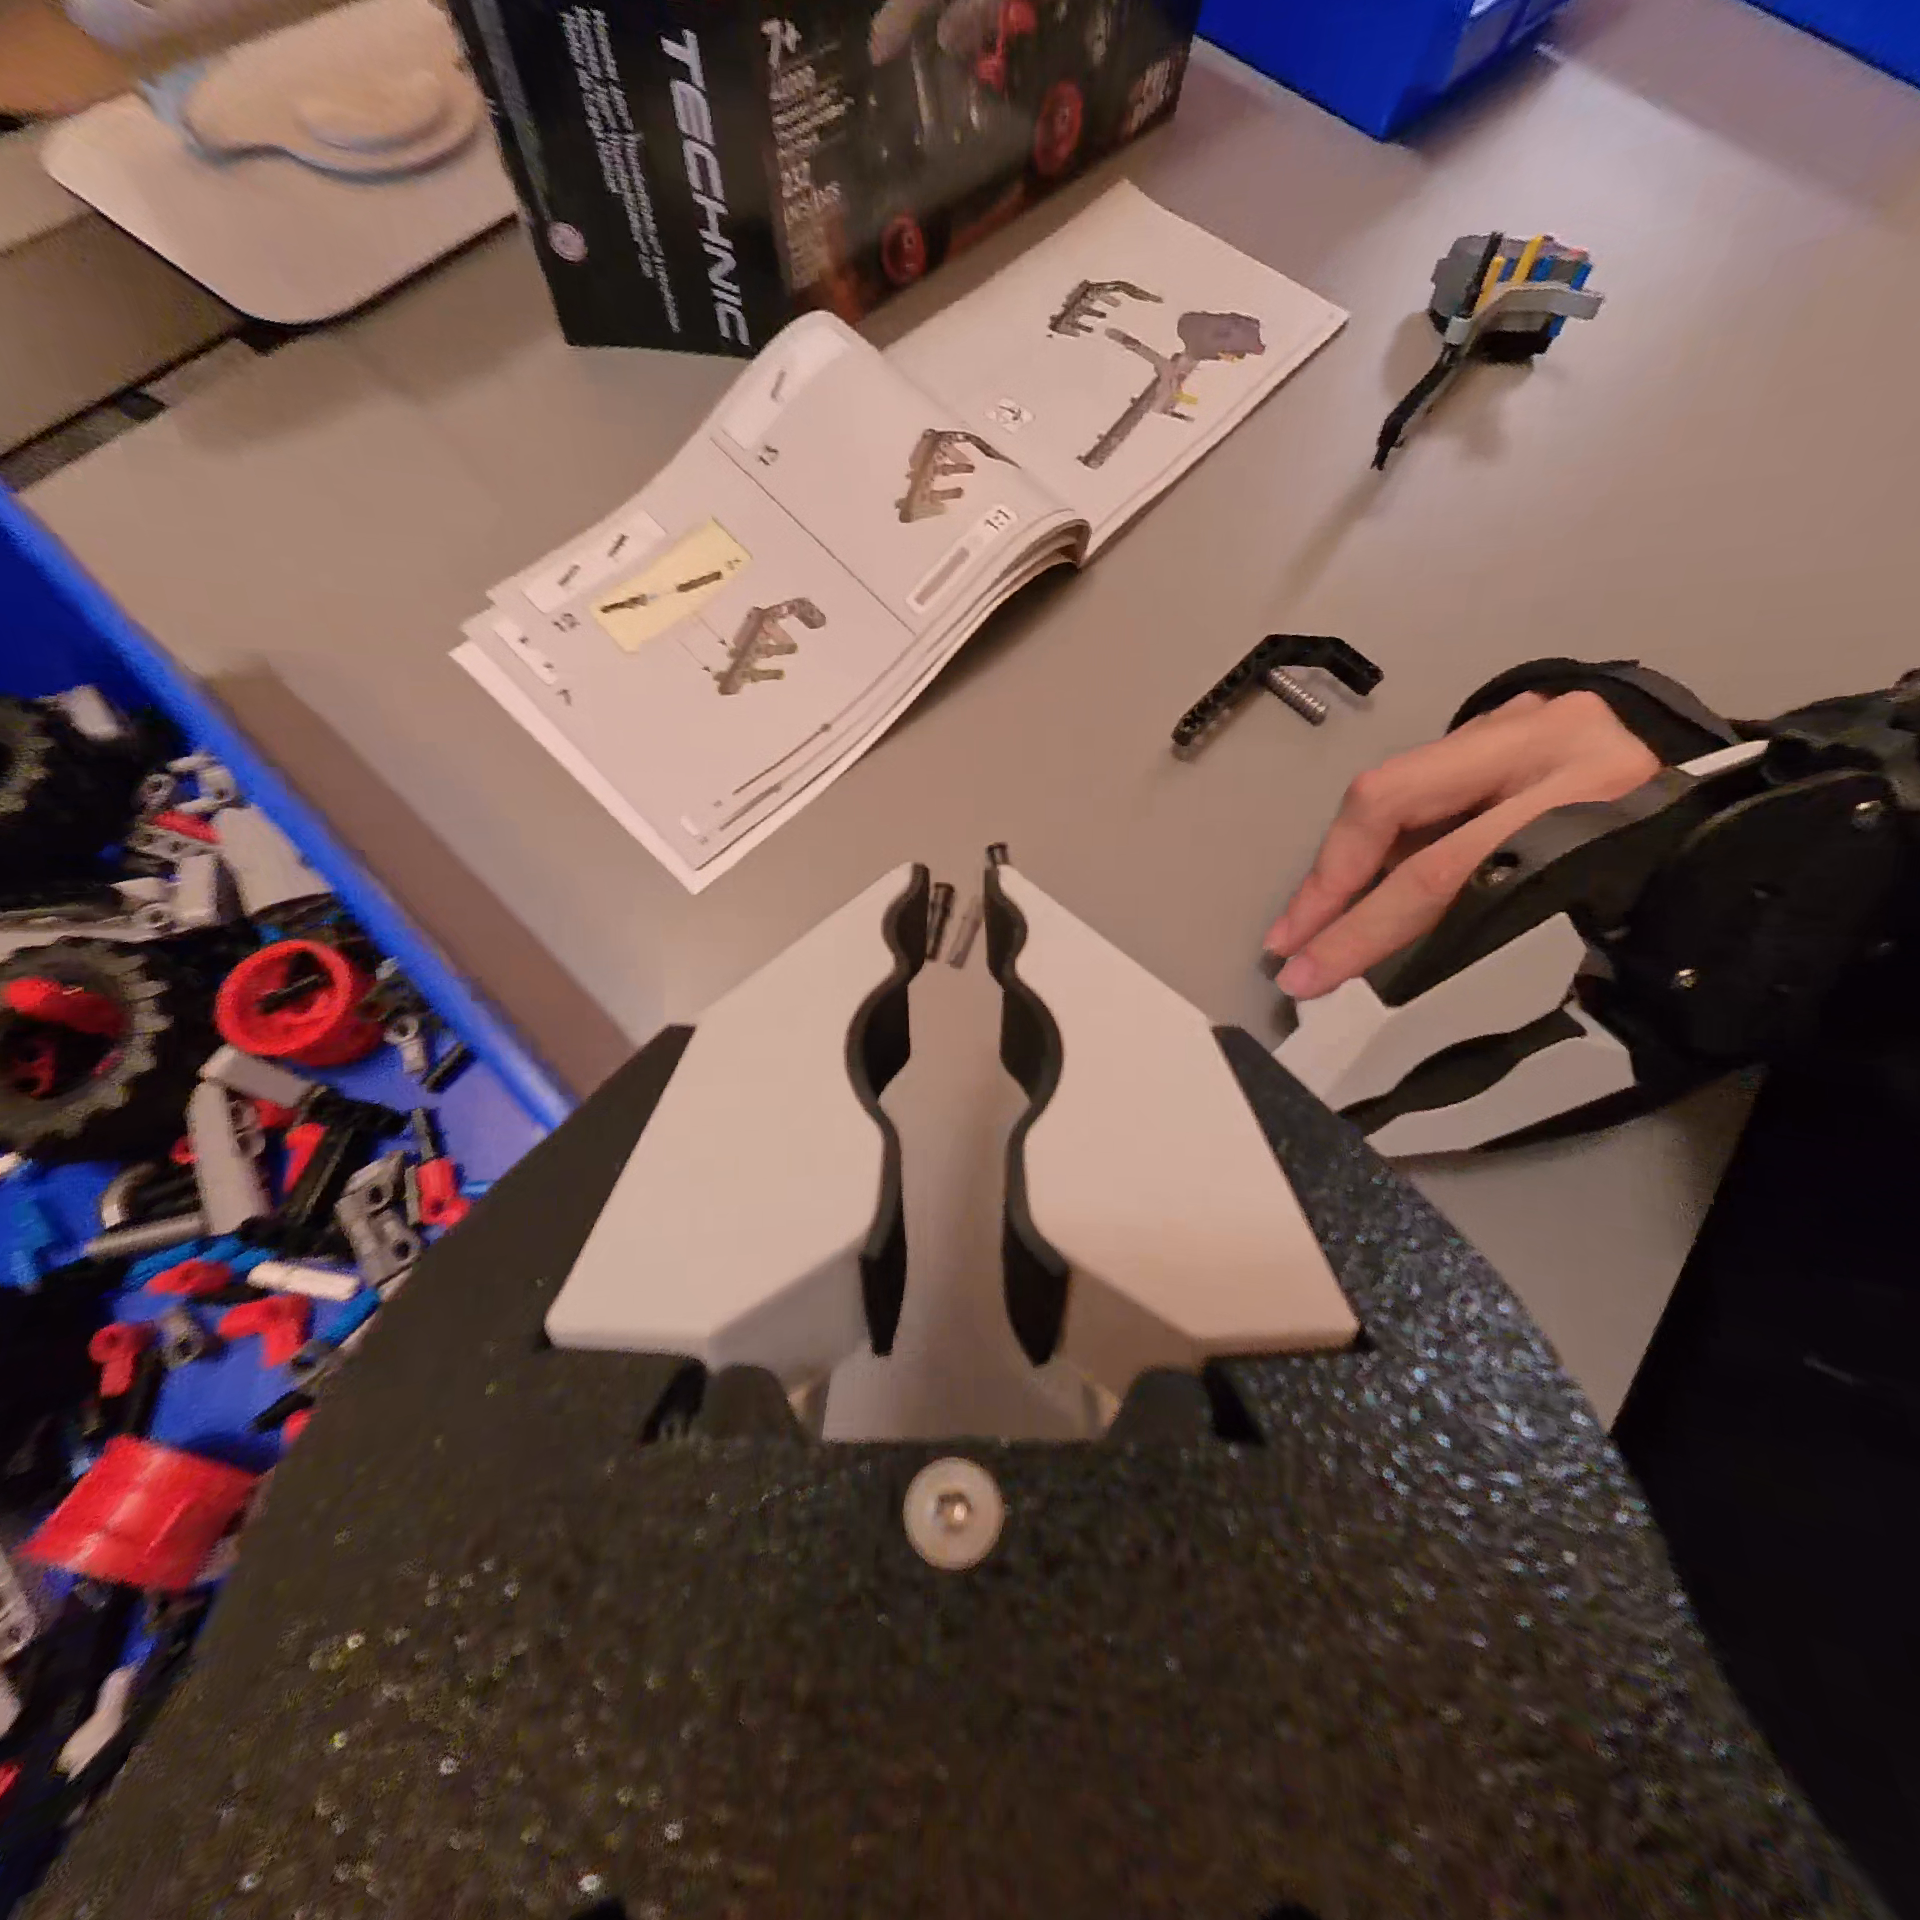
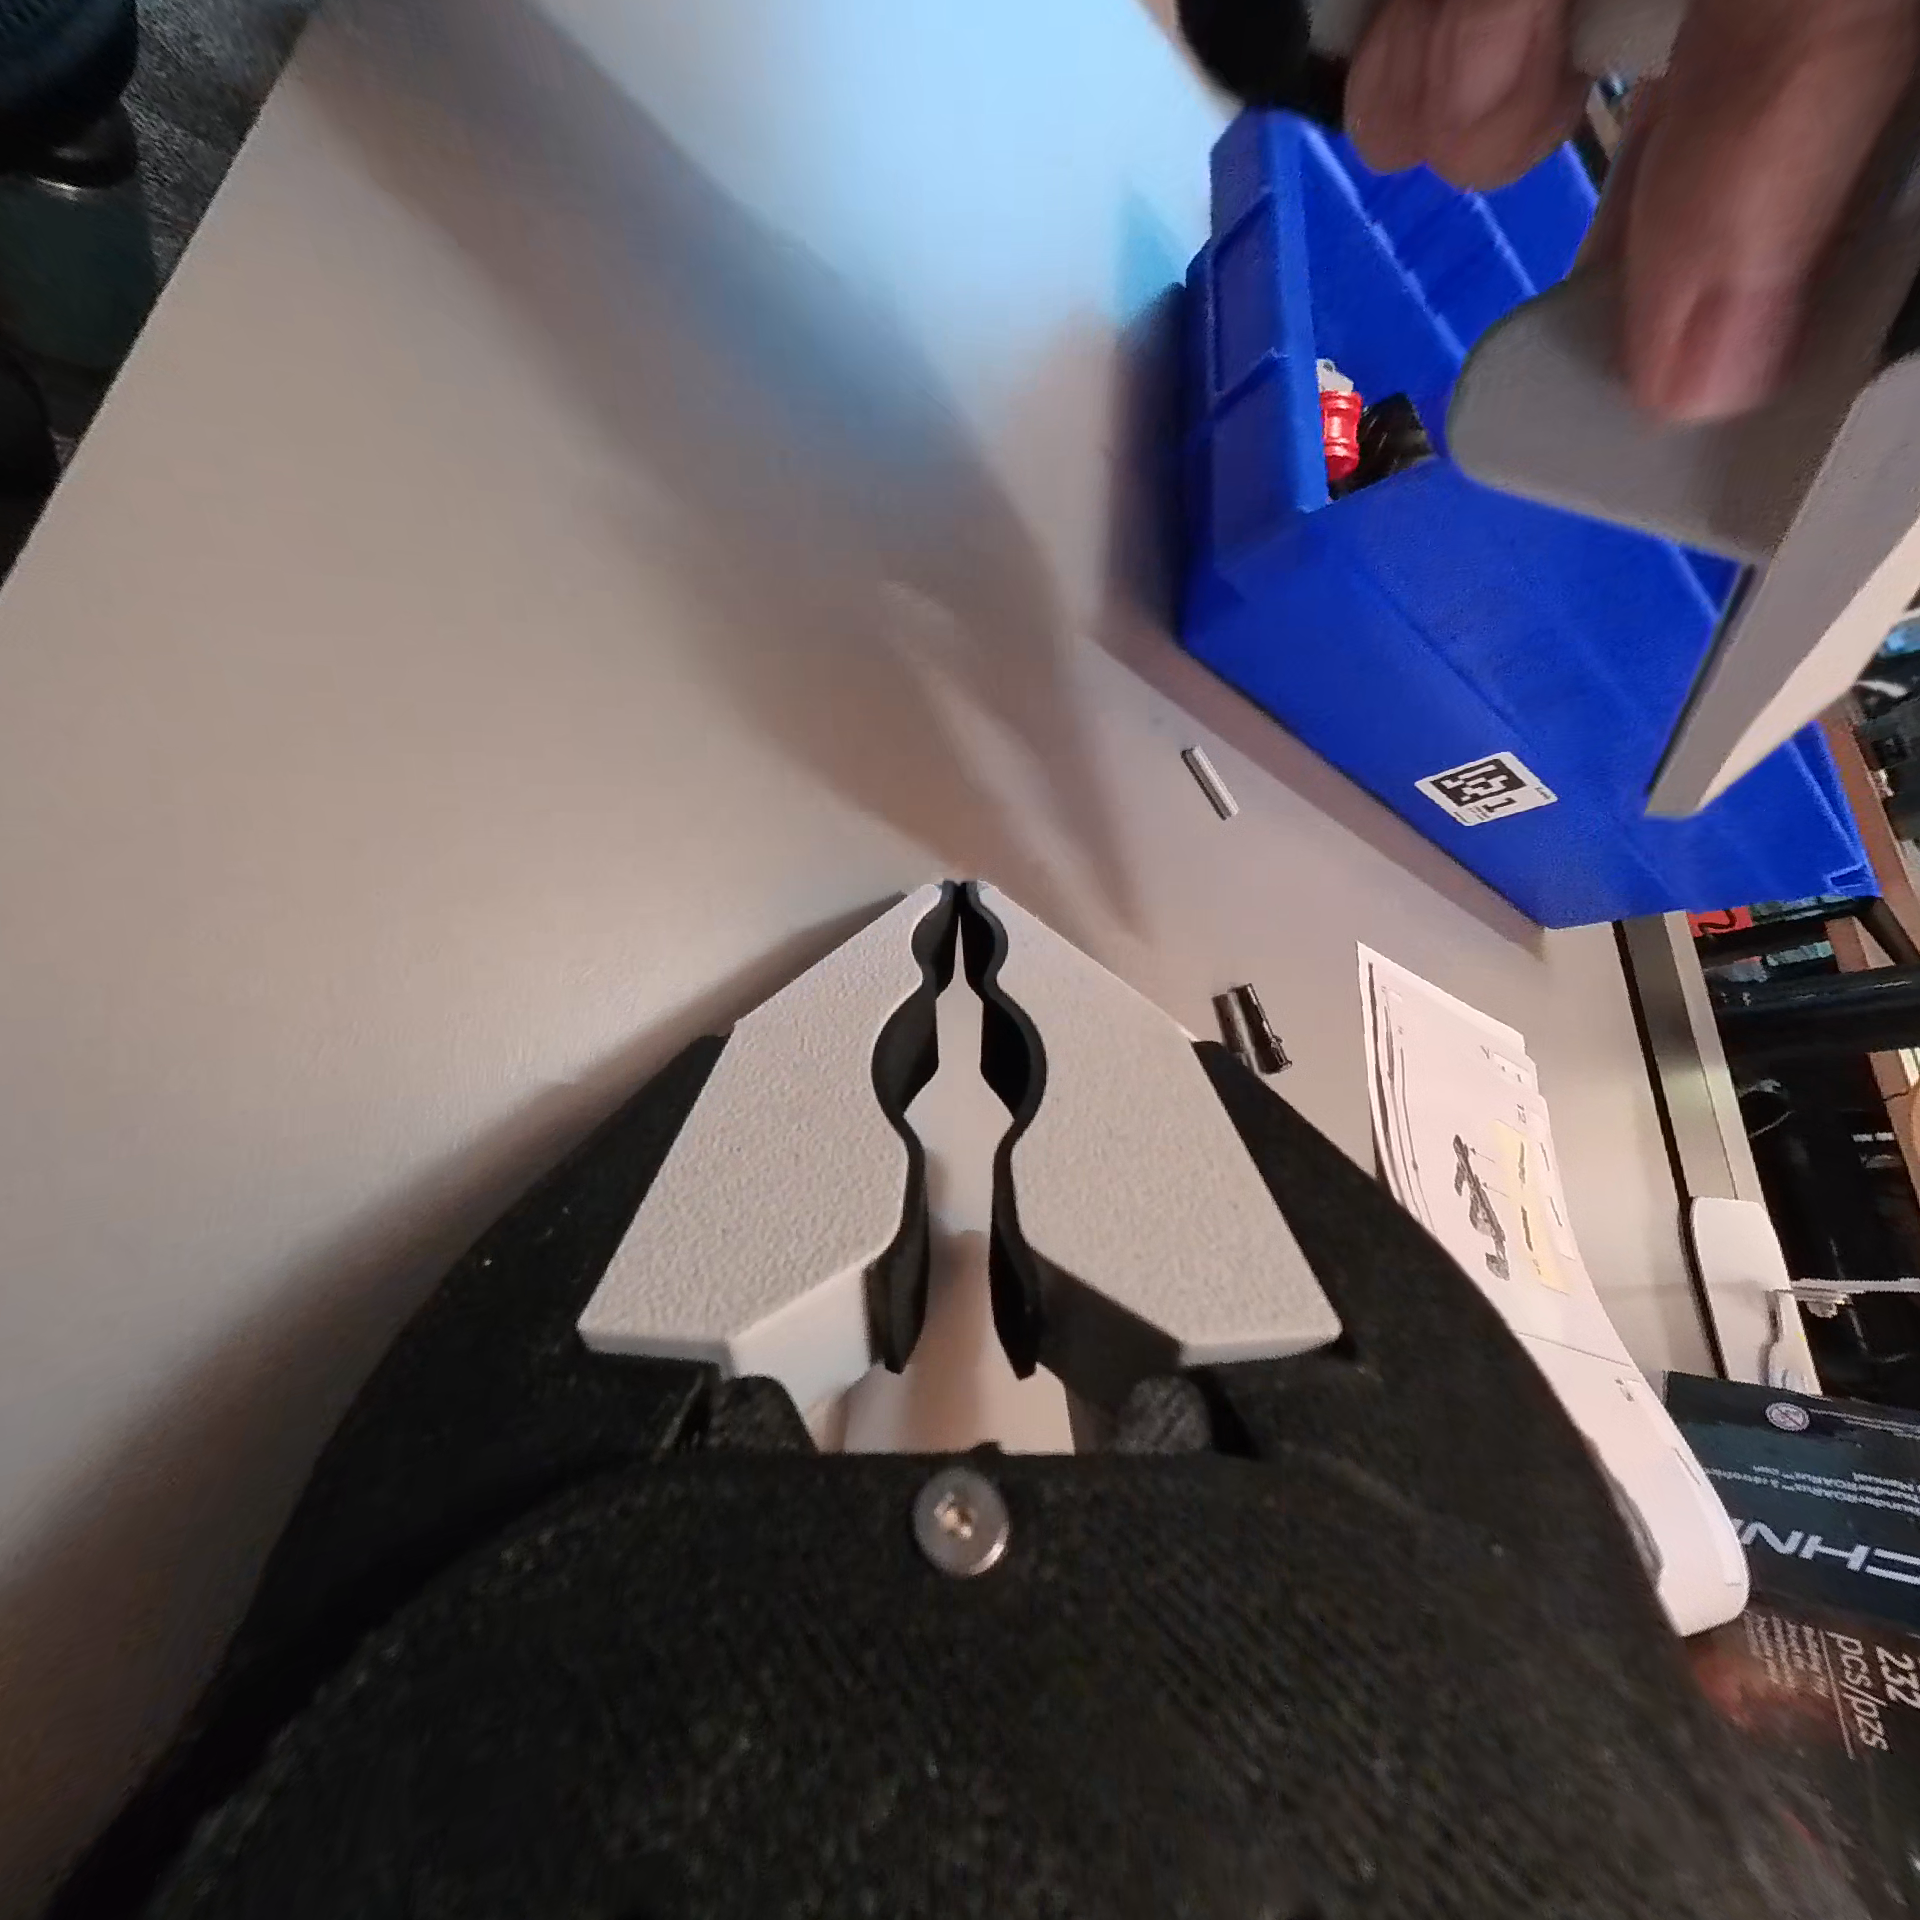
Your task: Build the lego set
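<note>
We're seeing the grey worktop [image 1: 364, 499] carrying everything. Blue bin [image 1: 94, 644] is sitting at the left edge, holding loose red, grey, black and blue lego parts [image 1: 260, 1143]. Black set box [image 1: 831, 156] is standing at the back, with the instruction booklet [image 1: 883, 520] lying open just in front of it.

Left gripper [image 1: 961, 883] is hovering low over the worktop near the booklet's front corner, fingers slightly parted and gripping nothing; a small black pin [image 1: 943, 912] and a short grey axle [image 1: 966, 935] are showing in the gap, apparently lying on the worktop.

Right gripper [image 2: 958, 891] is pointing along bare worktop, fingers closed tip to tip, nothing between them. In the left wrist view a hand [image 1: 1455, 831] is resting its fingertips on the worktop.

Part-built assembly [image 1: 1507, 291] is sitting at the far right, well apart from the booklet. Black angled beam [image 1: 1278, 686] with a grey piece is lying between assembly and hand.
</note>
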{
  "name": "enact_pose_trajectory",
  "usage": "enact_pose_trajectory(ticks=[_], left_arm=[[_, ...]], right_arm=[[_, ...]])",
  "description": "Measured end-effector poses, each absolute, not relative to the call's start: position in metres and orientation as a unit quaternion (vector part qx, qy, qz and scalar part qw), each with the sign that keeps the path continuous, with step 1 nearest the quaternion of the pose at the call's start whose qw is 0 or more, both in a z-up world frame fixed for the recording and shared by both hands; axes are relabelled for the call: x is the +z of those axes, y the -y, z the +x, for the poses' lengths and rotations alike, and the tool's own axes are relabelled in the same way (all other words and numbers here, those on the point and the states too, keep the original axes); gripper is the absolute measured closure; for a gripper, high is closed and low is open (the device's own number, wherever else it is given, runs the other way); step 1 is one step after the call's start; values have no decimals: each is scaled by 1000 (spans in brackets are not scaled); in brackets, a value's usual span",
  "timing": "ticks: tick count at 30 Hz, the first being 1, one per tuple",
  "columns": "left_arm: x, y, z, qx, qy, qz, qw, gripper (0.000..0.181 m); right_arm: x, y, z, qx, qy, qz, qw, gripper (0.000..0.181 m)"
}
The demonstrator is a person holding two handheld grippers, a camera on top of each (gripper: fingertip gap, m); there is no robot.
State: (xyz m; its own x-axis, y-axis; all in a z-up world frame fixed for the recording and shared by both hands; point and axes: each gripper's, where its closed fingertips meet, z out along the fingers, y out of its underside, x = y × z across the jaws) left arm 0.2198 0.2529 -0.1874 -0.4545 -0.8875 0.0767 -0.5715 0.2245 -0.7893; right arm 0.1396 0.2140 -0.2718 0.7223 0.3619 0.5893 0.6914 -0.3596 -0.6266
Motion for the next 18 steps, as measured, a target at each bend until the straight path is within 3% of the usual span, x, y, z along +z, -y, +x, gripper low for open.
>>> enact_pose_trajectory(ticks=[10,18], left_arm=[[-152,-323,226,-360,-734,-496,290,174],[-104,-474,273,-202,-679,-575,409,166]], right_arm=[[-271,-215,141,-174,316,-807,467,181],[-272,-220,145,-155,297,-822,460,181]])
